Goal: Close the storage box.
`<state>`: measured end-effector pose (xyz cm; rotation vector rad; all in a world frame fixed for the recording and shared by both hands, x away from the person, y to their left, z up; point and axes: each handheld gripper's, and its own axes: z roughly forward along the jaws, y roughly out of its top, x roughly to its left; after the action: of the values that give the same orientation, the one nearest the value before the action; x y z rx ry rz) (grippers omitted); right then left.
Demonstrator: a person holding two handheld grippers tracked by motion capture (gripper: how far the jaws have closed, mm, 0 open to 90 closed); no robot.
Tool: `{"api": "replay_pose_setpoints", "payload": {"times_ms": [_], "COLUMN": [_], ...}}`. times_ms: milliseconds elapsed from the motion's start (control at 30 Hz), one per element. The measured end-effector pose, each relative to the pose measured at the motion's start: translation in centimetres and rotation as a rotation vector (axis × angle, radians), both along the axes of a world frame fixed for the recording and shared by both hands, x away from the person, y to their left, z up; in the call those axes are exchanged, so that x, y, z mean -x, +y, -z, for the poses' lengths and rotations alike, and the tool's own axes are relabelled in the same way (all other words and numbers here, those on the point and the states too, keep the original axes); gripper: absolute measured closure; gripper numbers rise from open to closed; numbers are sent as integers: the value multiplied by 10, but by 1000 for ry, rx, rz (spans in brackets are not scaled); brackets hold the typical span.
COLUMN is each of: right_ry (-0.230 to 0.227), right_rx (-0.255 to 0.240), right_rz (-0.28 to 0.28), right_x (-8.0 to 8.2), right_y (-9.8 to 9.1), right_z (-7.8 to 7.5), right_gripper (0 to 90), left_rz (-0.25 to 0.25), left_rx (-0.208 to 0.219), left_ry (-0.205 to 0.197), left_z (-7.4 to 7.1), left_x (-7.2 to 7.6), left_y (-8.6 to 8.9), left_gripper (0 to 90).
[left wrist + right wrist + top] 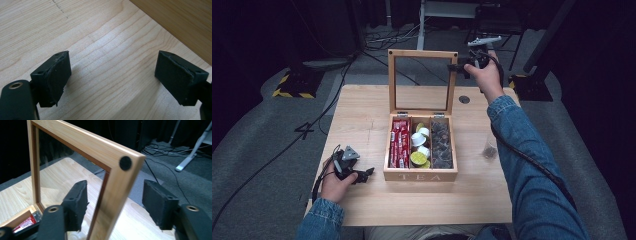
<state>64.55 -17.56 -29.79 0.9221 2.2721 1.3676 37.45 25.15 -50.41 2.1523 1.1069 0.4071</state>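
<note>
Step in hand: lid handling on the wooden tea box (420, 176), which sits centre frame in the high view, front wall marked "TEA", on the light wood bench (362, 105). Its glass-paned lid (422, 53) stands upright at the back of the box, upper centre. Right hand-held gripper (455, 66) is up at the lid's top right corner. In the right gripper view the lid's side rail (117, 195) sits between the two pads, jaws apart with a clear gap on either side, so it straddles the frame and is not clamped on it. A black felt dot (125, 163) marks the corner of the frame. Left hand-held gripper (364, 174) lies low on the bench at lower left, just beside the box's front left corner; the left gripper view shows its jaws wide apart over bare wood, nothing between them, with the box wall (180, 22) at upper right. Compartments hold red sachets (399, 142) on the left, round capsules (420, 146) in the middle and dark pieces (441, 145) on the right. Judgement: the right side is set either to grip the rail or to let it go; which one can't be told. Next move, if closing the lid: pinch the rail squarely and swing it down on the hinges without dragging the box, left gripper steadying the front wall.
</note>
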Motion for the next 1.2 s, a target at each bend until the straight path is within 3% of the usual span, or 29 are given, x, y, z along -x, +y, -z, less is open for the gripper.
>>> {"api": "replay_pose_setpoints", "payload": {"times_ms": [100, 200, 233, 800, 1200], "right_ry": [5, -12, -1, -25, -40], "right_rx": [5, 58, 48, 22, 31], "right_rz": [-19, 16, 19, -68, -153], "right_x": [-1, 2, 3, 35, 76], "right_y": [6, 9, 8, -3, -10], "right_z": [-1, -4, -6, -21, -34], "right_gripper": [492, 589, 599, 641, 642], "left_rz": [1, 1, 2, -4, -2], "left_rx": [0, 0, -3, -1, -3], "left_ry": [0, -1, 0, -3, -2], "left_z": [0, 0, 0, 0, 0], "left_x": [0, 0, 0, -1, -1], "left_y": [0, 0, 0, 0, 0], "left_gripper": [140, 140, 140, 140, 140]}}
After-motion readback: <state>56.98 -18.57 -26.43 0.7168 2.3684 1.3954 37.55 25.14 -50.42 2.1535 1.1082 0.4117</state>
